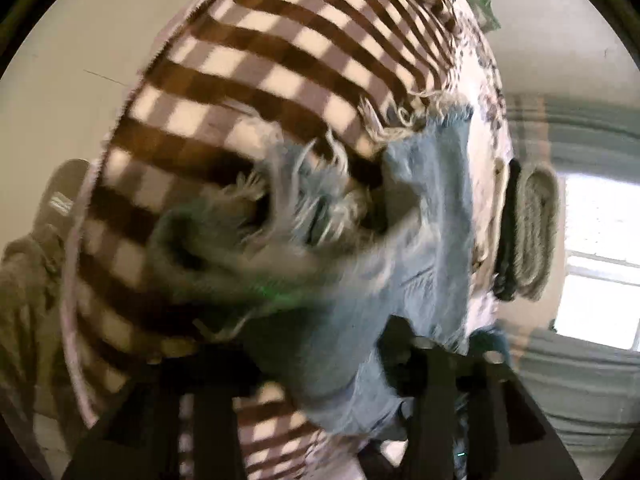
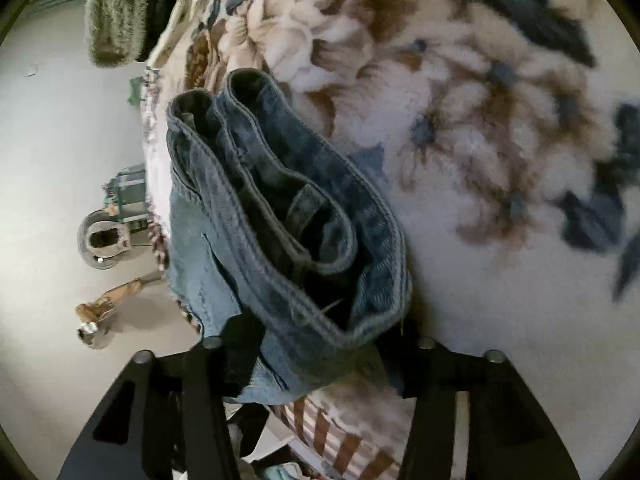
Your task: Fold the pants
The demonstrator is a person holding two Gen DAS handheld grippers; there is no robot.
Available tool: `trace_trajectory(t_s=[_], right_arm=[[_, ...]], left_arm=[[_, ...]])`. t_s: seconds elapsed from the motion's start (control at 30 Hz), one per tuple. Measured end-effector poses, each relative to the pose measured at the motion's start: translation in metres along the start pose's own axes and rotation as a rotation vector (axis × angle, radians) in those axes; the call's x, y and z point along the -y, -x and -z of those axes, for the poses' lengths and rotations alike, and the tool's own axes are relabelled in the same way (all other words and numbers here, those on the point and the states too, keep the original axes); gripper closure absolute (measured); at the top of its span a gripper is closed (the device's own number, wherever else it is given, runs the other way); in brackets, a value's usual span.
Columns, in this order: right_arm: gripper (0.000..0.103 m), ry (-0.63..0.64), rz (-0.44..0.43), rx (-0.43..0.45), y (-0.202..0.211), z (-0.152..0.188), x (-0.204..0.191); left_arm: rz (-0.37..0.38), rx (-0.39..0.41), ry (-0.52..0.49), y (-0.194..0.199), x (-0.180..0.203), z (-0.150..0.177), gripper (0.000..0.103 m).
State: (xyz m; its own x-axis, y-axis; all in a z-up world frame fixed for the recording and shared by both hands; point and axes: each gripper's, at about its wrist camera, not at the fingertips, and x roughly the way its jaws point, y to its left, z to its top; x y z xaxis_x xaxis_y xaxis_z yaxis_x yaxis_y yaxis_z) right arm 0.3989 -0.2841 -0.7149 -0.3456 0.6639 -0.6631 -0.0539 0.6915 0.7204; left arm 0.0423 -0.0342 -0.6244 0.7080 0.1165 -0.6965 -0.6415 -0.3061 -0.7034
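We're over the bed (image 2: 500, 240), its flowered blanket (image 2: 460, 100) spread wide and a brown checked blanket (image 1: 248, 60) lying next to it. The jeans (image 2: 280, 216) sit near the bed's edge, the floor (image 2: 60, 160) right beside them, and they look lifted and bunched, waistband gaping toward us in the right view, frayed leg ends (image 1: 304, 200) tumbling in the left view.

Our right claw (image 2: 316, 344) is pinching the waistband end, denim packed between its fingers. Our left claw (image 1: 332, 344) has denim running down between its fingers too, and we judge it pinched on the leg end, though blur makes that less than certain.

The risks from here, as we read them: the thick doubled waistband could slide out of the right claw if we tug hard. The legs could twist, since the frayed ends hang loose and uneven, and the fold would land crooked. So close to the edge, a dropped end could spill onto the floor
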Motion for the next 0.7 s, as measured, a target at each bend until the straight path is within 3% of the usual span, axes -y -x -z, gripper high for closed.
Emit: trace_trajectory(t_s=[0.07,0.2,0.27,0.3,0.37,0.4,0.7], right_arm=[[0.041,0.012,-0.024,0.008,-0.002,-0.003,-0.001],[0.038,0.015,-0.055,0.038,-0.011,-0.01,-0.009],[0.043,0.008,-0.04,0.064,-0.013,-0.008,-0.014],[0.056,0.004,-0.032,0.076,-0.015,-0.006,-0.017],[0.063,-0.001,0.002,0.088,-0.01,-0.008,-0.025],[0.068,-0.005,0.004,0.09,-0.009,-0.007,-0.031],[0.074,0.021,0.037,0.119,0.05,-0.001,-0.122]], left_arm=[[0.027,0.004,0.005,-0.004,0.003,-0.003,0.035],[-0.022,0.018,0.025,-0.013,0.012,-0.009,0.035],[-0.034,0.037,0.044,-0.015,0.018,-0.01,0.036],[-0.044,0.048,0.041,-0.014,0.02,-0.007,0.046],[-0.046,0.067,0.017,-0.008,0.028,-0.007,0.073],[-0.061,0.073,-0.018,-0.004,0.037,-0.006,0.076],[-0.091,0.038,-0.174,0.044,0.124,-0.008,0.082]])
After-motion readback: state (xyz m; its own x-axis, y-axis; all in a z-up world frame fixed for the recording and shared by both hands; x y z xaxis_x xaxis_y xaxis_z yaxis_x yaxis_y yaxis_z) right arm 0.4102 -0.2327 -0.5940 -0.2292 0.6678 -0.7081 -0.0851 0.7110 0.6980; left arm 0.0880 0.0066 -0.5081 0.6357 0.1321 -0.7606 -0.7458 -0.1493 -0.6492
